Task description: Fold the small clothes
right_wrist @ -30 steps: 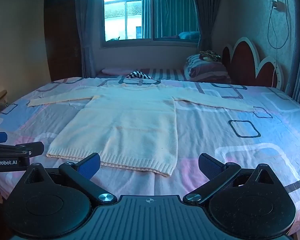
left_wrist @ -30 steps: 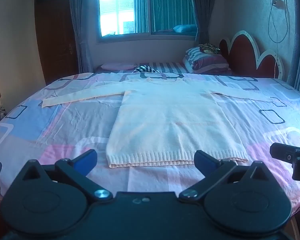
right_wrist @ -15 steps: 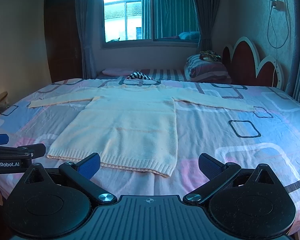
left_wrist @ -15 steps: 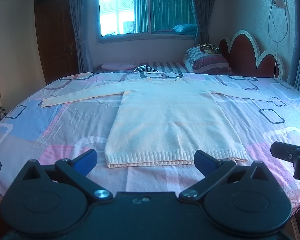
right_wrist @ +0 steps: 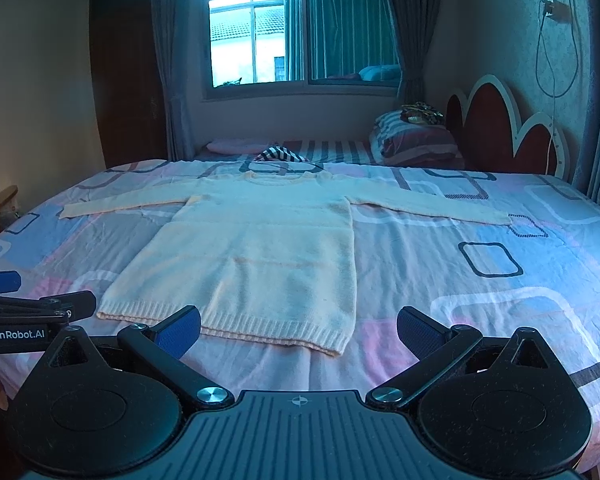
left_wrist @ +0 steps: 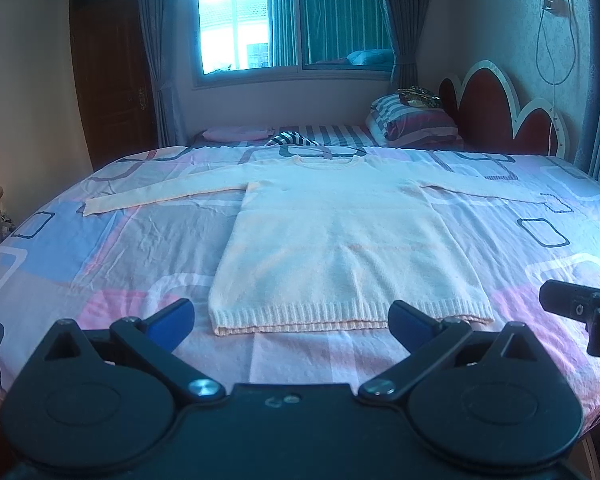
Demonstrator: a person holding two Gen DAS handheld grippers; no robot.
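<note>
Bedroom walls, a curtained window [left_wrist: 296, 28] and a scalloped headboard [left_wrist: 500, 116] close off the far side, beyond both our tools. Ahead of them stretches the bed [left_wrist: 100, 248] in its patterned sheet, and on it the cream sweater [left_wrist: 340, 240] lies flat, front up, both sleeves stretched out sideways and the ribbed hem [left_wrist: 340, 314] nearest us. We judge the folding not yet begun: no sleeve is turned in, no crease made, so every fold is left to do. Our left tool [left_wrist: 292, 320] hangs just short of the hem, fingers spread wide, holding nothing. Our right tool [right_wrist: 298, 330] waits over the hem's right corner, equally spread and empty.
</note>
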